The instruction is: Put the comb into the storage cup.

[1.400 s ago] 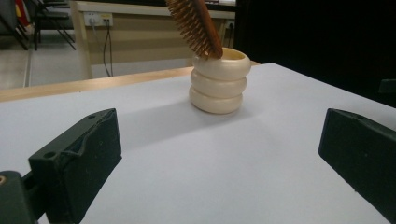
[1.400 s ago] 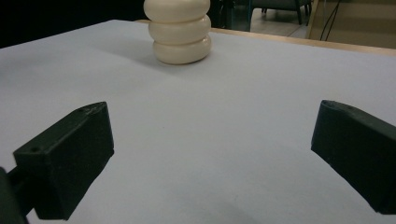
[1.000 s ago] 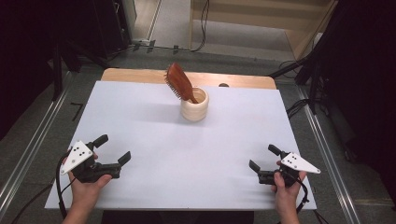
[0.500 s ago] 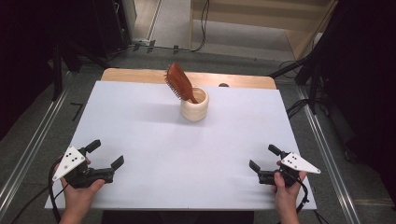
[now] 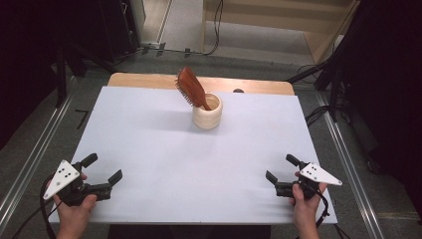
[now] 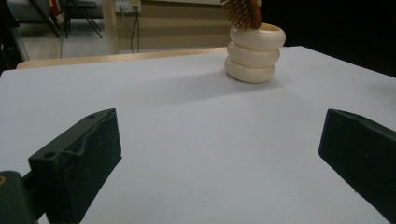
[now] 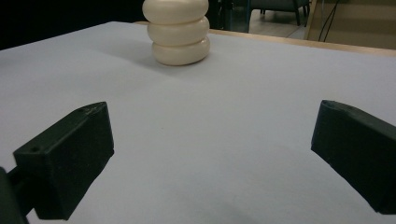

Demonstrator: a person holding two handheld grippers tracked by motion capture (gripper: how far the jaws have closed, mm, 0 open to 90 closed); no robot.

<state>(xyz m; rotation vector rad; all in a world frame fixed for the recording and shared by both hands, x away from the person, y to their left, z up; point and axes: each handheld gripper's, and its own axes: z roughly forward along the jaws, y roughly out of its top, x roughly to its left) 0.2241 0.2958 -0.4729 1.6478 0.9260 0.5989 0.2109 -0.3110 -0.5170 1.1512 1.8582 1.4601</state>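
Both grippers sit low at the near edge of the white sheet [image 5: 149,144], well apart from each other. The left gripper [image 5: 103,168] is at the near left corner, held in the left hand [image 5: 74,211], its jaws spread wide with nothing between them. From the left gripper view the two black jaws stand far apart over bare white surface, and the cup [image 6: 254,53] rises ahead and to the right.

Over on the other side, the right gripper [image 5: 282,168] rests near the right edge, gripped by the right hand [image 5: 304,206], grey plate on top. Its jaws are wide open too, and empty. The right gripper view looks between them across the sheet to the cup [image 7: 180,32], ahead and left of centre.

The cup [image 5: 207,111] is cream, shaped like three stacked rings, and stands upright toward the far middle of the sheet, well away from both grippers. A brown hairbrush [image 5: 191,88] stands in it handle down, head leaning up and to the left, bristles facing the left side. Its bristles just peek in at the top of the left gripper view [image 6: 243,13].

Behind the sheet a strip of wooden table [image 5: 149,79] shows along the far edge
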